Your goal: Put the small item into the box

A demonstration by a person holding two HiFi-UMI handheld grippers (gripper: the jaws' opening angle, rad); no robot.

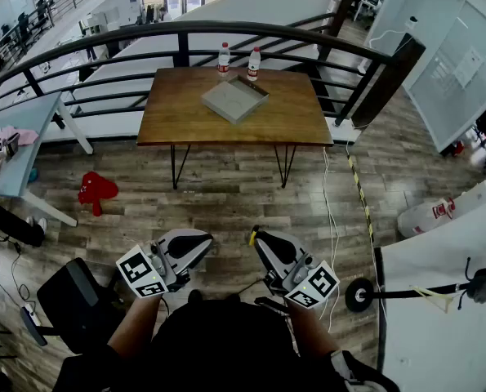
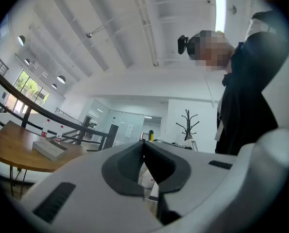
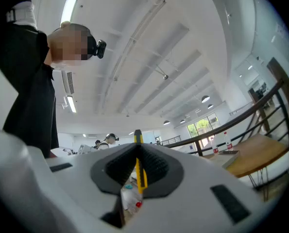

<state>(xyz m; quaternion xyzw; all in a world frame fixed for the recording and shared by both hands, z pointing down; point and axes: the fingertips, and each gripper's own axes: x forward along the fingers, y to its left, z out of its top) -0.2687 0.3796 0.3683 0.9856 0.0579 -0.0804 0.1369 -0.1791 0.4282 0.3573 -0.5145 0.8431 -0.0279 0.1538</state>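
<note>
A flat grey box [image 1: 233, 99] lies on the wooden table [image 1: 177, 113] far ahead of me, with a dark lid part at its back edge. My right gripper [image 1: 259, 239] is held close to my body, shut on a slim yellow and black utility knife [image 3: 140, 171] that sticks up between the pads. My left gripper [image 1: 195, 243] is beside it, shut with nothing between its pads. In the left gripper view the closed jaws [image 2: 143, 145] point up and the box [image 2: 49, 148] shows far off at the left. The right gripper view has the box [image 3: 236, 158] at the right.
Two water bottles [image 1: 223, 60] [image 1: 254, 62] stand at the table's far edge by a black railing [image 1: 226, 31]. A red object [image 1: 94, 190] lies on the wood floor. A white table [image 1: 22, 129] stands left, a black chair [image 1: 71, 300] near my left, a white counter [image 1: 439, 300] right.
</note>
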